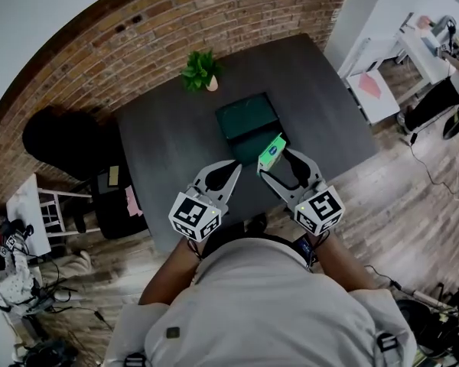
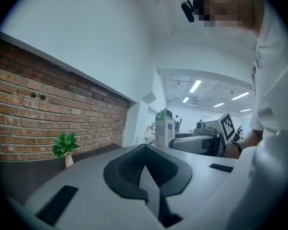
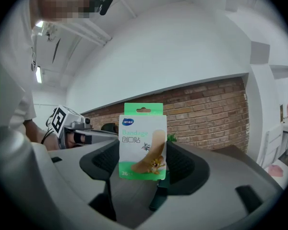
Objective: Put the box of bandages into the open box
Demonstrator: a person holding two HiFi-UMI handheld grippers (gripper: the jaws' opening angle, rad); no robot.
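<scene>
The box of bandages [image 1: 272, 153], white and green with a cartoon plaster on its face, stands upright between the jaws of my right gripper [image 1: 277, 161]. In the right gripper view the box of bandages [image 3: 143, 140] fills the middle and the right gripper [image 3: 145, 169] is shut on its lower part. The open box [image 1: 243, 118] is dark green and lies on the dark table [image 1: 161, 144] just beyond the bandages. My left gripper [image 1: 231, 170] hovers to the left, shut with nothing in it. In the left gripper view the left gripper [image 2: 145, 158] has its jaws together, and the bandage box [image 2: 165, 127] shows beyond it.
A small potted plant [image 1: 201, 71] stands at the table's far edge by the brick wall [image 1: 214, 14]. A black chair with things on it [image 1: 112, 193] sits off the table's left side. A white desk [image 1: 373, 90] is at the right.
</scene>
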